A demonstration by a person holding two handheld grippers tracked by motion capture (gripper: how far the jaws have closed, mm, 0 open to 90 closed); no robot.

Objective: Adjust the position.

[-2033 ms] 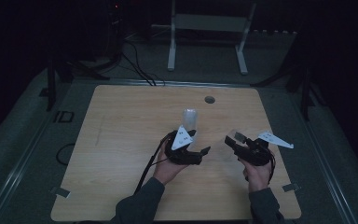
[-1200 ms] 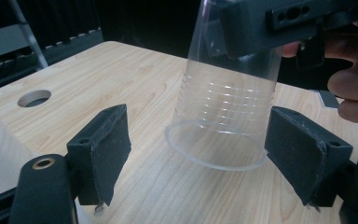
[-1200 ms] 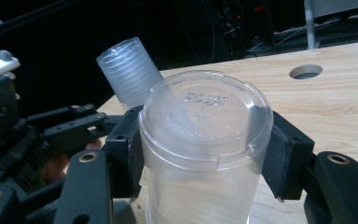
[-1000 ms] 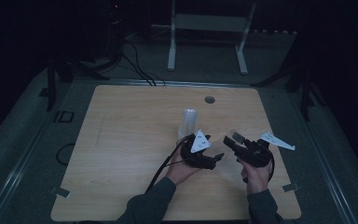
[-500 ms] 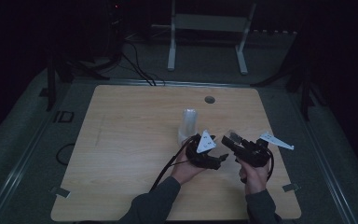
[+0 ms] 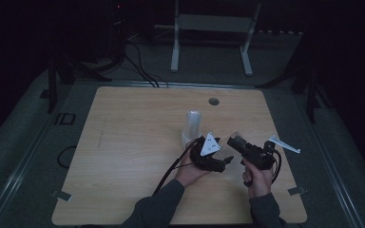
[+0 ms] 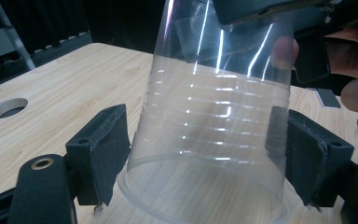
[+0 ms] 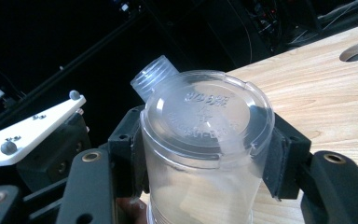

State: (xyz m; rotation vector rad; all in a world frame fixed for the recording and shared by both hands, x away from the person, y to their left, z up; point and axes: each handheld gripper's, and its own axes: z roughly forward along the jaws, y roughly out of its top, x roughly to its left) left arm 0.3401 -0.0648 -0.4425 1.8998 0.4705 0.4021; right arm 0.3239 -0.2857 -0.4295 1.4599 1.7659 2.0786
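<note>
Two grippers meet on one clear cup (image 7: 214,121) above the bench (image 6: 123,142): right gripper (image 8: 205,154) jaws grasp its closed base, left gripper (image 7: 205,154) jaws, closing, flank its open rim, barely touching.

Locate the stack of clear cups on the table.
In the high view, the stack of clear cups stands right of the table's middle, below the round hole, behind the left claw.
</note>
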